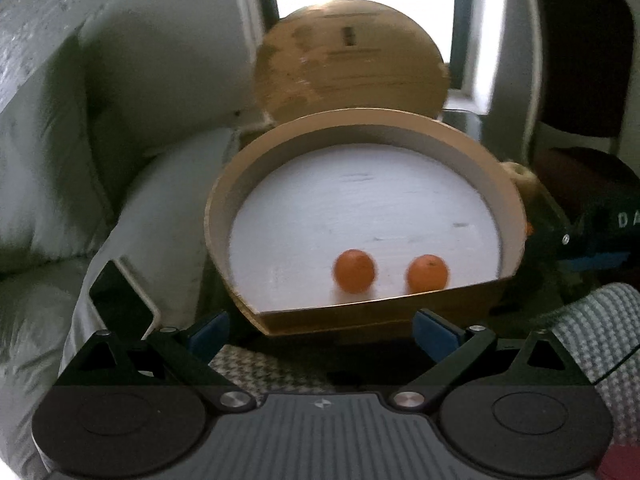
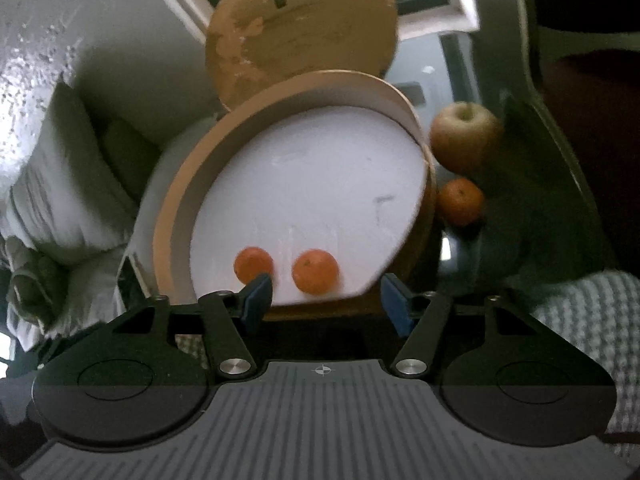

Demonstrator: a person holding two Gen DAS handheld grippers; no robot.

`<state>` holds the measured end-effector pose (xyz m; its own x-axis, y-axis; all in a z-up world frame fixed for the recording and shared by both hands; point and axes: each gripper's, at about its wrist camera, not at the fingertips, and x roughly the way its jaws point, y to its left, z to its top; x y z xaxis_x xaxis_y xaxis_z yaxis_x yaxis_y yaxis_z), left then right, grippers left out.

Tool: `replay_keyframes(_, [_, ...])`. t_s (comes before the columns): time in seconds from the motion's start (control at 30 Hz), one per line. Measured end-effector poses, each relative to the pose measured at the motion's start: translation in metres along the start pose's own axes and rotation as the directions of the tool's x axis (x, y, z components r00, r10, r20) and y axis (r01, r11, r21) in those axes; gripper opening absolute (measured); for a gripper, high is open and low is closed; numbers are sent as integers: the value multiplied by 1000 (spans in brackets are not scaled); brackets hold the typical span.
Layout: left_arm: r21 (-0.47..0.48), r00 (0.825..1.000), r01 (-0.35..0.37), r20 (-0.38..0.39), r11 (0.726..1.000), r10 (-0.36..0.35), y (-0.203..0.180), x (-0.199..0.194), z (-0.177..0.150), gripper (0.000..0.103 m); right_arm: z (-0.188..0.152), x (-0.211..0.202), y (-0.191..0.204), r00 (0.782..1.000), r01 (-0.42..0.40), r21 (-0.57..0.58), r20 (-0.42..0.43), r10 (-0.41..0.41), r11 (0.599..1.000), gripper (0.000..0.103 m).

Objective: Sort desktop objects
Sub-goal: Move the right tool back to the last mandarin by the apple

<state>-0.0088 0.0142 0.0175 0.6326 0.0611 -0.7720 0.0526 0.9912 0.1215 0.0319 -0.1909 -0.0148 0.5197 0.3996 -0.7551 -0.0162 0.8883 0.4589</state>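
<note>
With two small oranges (image 2: 315,271) resting inside the white-floored round box (image 2: 280,92), the right gripper (image 2: 326,300) and left gripper (image 1: 322,330) hover spread; the firm, roll-prone fruit likely wants a gentle mid-body pinch.

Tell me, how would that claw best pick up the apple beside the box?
Probably around the apple's round middle, right gripper coming from above. It sits upright, stem dimple up, and its sides are crowded: the box on one side, an orange close below.
</note>
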Motion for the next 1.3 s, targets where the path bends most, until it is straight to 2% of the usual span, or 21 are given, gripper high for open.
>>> replay_keyframes(0.23, [67,1000,1,-6,998,-1,-23,-2,1,101,-18,-6,-33,1000,24,95,2,-25,995,67])
replay_keyframes(0.47, [134,1000,0,-21,991,3,-39,0,1,101,-23,-9,-50,999,22,142,24,-26,990,67])
replay_keyframes(0.7, [133,1000,23,-11,991,-21,-48,1,12,101,-25,-8,-59,999,19,165,23,-23,986,67])
replay_keyframes(1.3, [140,995,45,-90,989,-32,-54,28,11,101,-19,8,-85,998,63,234,-2,-65,970,68])
